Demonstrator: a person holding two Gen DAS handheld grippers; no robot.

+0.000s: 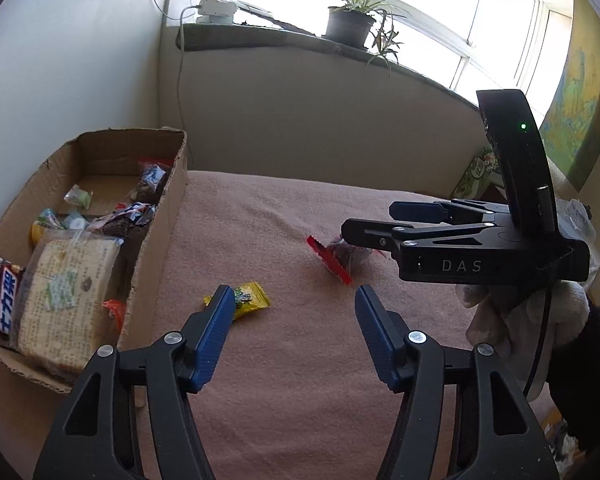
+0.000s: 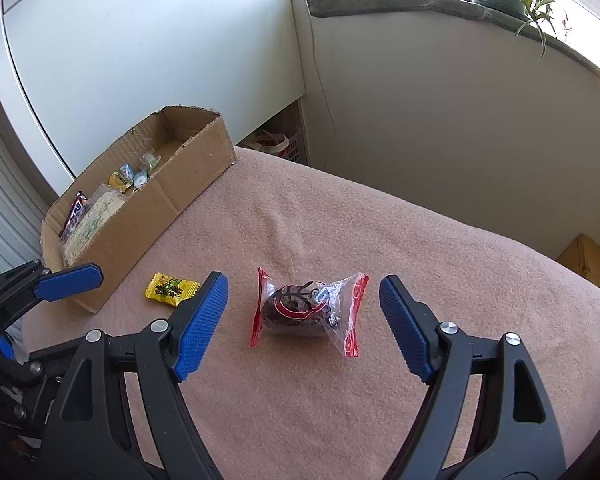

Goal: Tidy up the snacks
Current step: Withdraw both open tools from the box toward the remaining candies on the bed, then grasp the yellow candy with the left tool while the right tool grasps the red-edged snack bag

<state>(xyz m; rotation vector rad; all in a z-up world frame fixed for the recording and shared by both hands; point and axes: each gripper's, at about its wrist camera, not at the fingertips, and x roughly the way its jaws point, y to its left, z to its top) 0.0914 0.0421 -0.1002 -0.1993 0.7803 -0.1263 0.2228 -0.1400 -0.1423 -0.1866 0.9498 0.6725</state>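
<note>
Your right gripper (image 2: 302,308) hangs with jaws wide apart around the red-edged snack (image 2: 310,309) on the pink blanket (image 2: 340,400), not touching it. Your left gripper (image 1: 296,300) gapes empty beside the yellow candy (image 1: 249,300), near the box (image 1: 172,216).

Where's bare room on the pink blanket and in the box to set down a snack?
Blanket: bare beyond the red-edged date packet toward the wall, and between cardboard box and packet, behind the yellow candy. Box: near end crowded by the cracker pack and bars; far corner floor is bare.
</note>
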